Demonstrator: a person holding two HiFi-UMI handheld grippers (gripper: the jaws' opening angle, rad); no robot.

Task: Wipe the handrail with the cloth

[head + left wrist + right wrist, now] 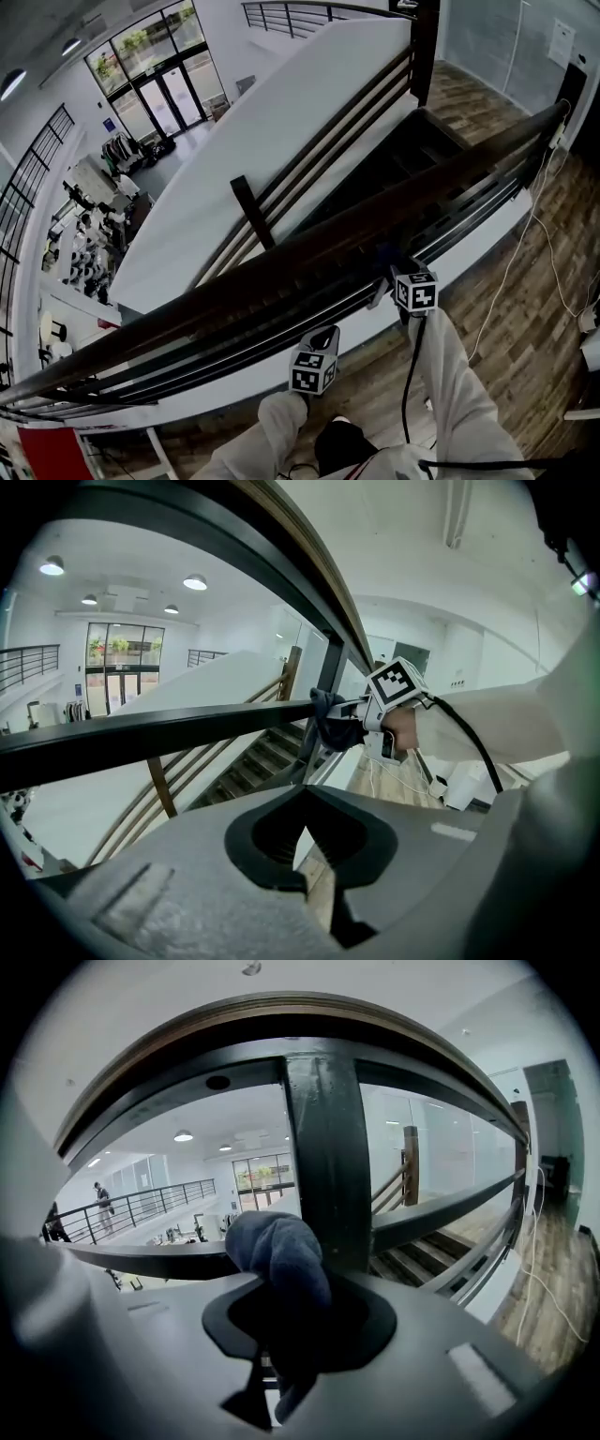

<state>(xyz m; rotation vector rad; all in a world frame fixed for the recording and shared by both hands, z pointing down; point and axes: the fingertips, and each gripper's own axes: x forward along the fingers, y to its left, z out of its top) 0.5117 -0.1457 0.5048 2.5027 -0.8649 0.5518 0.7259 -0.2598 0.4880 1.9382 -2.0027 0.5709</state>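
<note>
Cloth (277, 1251) clamped in the right gripper (281, 1358), its wad bunched forward to bear on the upright post (323, 1166) just below the handrail (281, 1016); left gripper (305, 855) drawn together on nothing, held low, evidently idle to leave the wiping side free.

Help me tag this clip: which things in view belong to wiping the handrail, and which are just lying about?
Job in hand:
handrail
cloth, held by the right gripper
left gripper, shut and empty, beside the rail

Just lying about:
white cable on the floor
stairs
glass doors on the level below
</note>
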